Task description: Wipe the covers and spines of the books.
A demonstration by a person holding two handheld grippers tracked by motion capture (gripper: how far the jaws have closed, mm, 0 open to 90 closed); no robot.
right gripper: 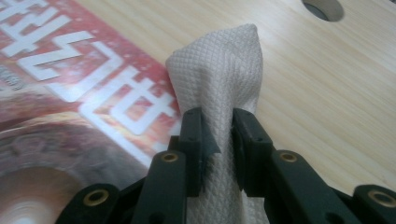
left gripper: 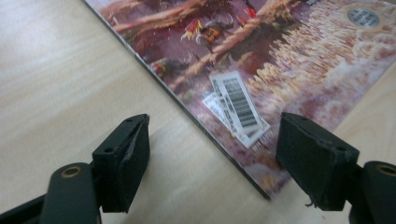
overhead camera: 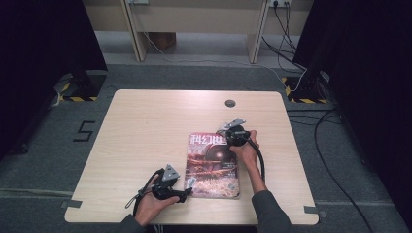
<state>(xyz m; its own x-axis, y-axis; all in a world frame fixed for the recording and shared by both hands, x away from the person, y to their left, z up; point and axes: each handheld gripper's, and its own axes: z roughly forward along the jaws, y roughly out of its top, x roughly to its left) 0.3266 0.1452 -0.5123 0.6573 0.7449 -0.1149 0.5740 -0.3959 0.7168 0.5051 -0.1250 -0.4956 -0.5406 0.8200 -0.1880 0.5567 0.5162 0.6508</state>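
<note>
- The pale wooden table (overhead camera: 145,145) with rounded corners carries everything; its round cable hole (overhead camera: 230,103) sits at twelve o'clock from the magazine.
- The glossy red-and-brown magazine (overhead camera: 212,167) with white lettering lies flat near my edge of the table, right of the middle. I judge it light, thin and floppy, with a slick cover that would slide under a push. Its edges are the only place to take hold, and the corner by the white barcode label (left gripper: 239,108) is nearest my left tool.
- My left gripper (overhead camera: 187,191) rests at nine o'clock from the magazine's near corner, jaws spread wide, one on the bare wood and one over the cover, gripping nothing.
- My right gripper (overhead camera: 228,132) hovers at the magazine's top edge, about one o'clock from its centre, jaws pressed together and pinching the cloth.
- The white, diamond-textured wiping cloth (right gripper: 219,70) stands bunched up between those jaws. I judge it soft, very light and limp, so it crumples rather than slips; a pinch across a gathered fold holds it well.
</note>
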